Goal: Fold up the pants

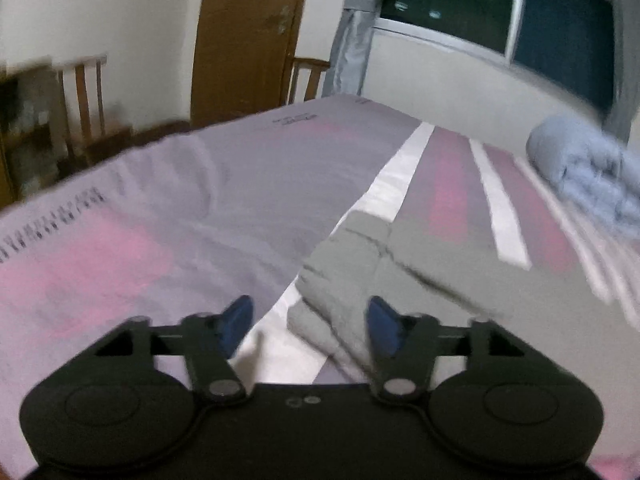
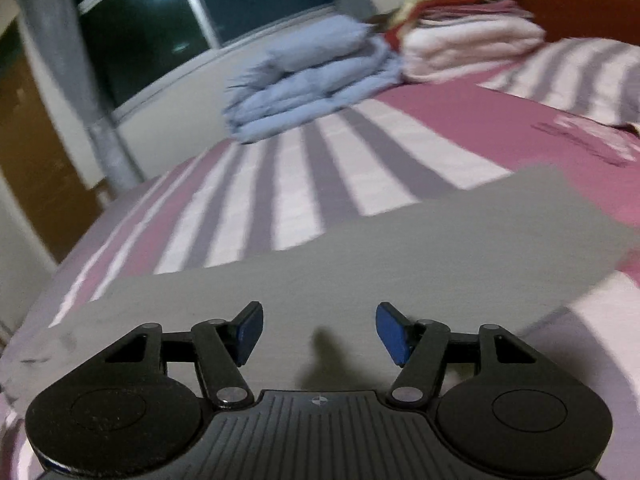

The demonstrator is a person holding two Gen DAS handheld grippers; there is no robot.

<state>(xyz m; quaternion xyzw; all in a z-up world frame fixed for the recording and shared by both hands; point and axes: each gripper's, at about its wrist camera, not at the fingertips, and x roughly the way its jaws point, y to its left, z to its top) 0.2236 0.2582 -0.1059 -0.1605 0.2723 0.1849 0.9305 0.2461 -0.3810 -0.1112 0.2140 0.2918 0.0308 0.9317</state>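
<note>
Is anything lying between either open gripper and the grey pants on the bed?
Nothing visible: the left gripper and right gripper both face the grey pants directly. The blue folded duvet lies well beyond.

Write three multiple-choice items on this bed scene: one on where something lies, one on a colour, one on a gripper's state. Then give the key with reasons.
1. Where do the pants lie?
A. On a chair
B. Spread on the bed
C. On the floor

2. What colour are the pants?
A. Grey
B. Red
C. Black

3. How does the right gripper stand?
A. Shut on the pants
B. Shut on nothing
C. Open, holding nothing

Key:
1 B, the cloth lies flat across the striped cover.
2 A, both views show a plain grey against the pink and white stripes.
3 C, its blue pads stand well apart over the pants with nothing between; the left gripper is open too.
</note>
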